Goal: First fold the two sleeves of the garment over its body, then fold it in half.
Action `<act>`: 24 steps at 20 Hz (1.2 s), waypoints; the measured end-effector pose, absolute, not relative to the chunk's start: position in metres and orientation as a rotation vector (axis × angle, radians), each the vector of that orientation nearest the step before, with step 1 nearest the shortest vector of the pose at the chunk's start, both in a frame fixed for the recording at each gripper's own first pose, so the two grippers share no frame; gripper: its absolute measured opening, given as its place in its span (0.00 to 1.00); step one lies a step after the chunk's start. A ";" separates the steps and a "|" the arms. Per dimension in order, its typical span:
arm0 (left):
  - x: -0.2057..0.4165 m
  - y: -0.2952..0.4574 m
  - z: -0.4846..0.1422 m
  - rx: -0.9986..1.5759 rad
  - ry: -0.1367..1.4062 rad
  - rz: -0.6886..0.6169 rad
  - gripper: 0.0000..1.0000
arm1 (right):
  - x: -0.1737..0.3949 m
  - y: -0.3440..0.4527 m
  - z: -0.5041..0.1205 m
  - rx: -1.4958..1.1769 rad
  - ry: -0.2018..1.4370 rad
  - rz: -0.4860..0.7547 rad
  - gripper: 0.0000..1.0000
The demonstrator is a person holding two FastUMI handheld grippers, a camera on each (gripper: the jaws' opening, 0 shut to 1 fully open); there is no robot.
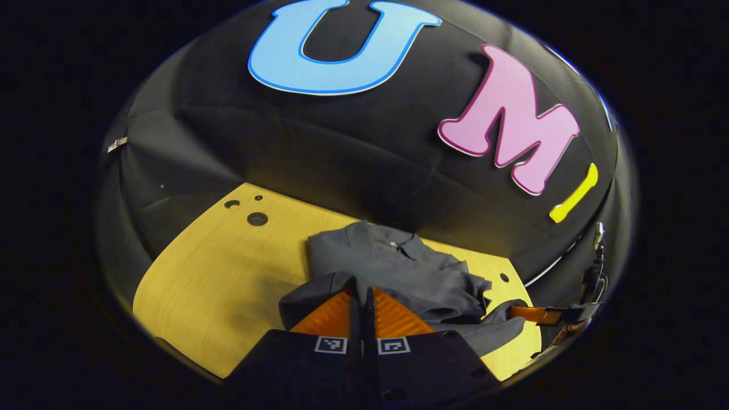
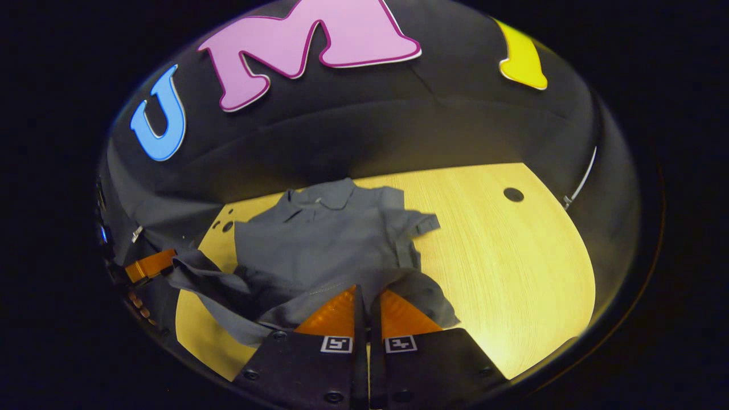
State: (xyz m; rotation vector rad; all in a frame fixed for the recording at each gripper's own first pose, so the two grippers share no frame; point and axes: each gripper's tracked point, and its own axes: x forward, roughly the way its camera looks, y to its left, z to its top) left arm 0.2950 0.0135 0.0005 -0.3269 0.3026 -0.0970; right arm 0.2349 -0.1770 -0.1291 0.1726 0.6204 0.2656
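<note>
Both grippers pinch the hem edge of the grey shirt, lifted off the table.

Left gripper (image 1: 362,296): orange fingers (image 1: 327,316) drawn together to a thin slit, with a fold of the grey shirt (image 1: 393,267) caught between the tips. Right gripper (image 2: 364,296): fingers (image 2: 407,316) likewise nearly closed on the cloth edge; how much fabric sits inside is hard to tell, since the tips are partly covered. Between the two grips the lower edge is raised and bunched. The rest of the shirt lies on the yellow wooden table (image 2: 501,256), collar (image 2: 333,196) toward the black back wall, one short sleeve (image 2: 424,223) already turned in over the body. The table shows round holes (image 2: 513,195) near its far corners.
</note>
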 end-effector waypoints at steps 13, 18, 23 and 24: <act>0.487 0.032 0.018 -0.292 0.163 -0.062 0.05 | 0.412 -0.162 -0.126 0.275 0.454 0.142 0.06; 0.517 0.028 -0.008 -0.225 0.173 -0.080 0.05 | 0.436 -0.164 -0.155 0.318 0.470 0.095 0.10; 0.507 0.032 -0.007 -0.201 0.195 -0.059 0.12 | 0.425 -0.160 -0.158 0.226 0.464 0.125 0.45; 0.503 0.035 -0.004 -0.188 0.187 -0.053 0.30 | 0.420 -0.158 -0.154 0.203 0.452 0.132 0.54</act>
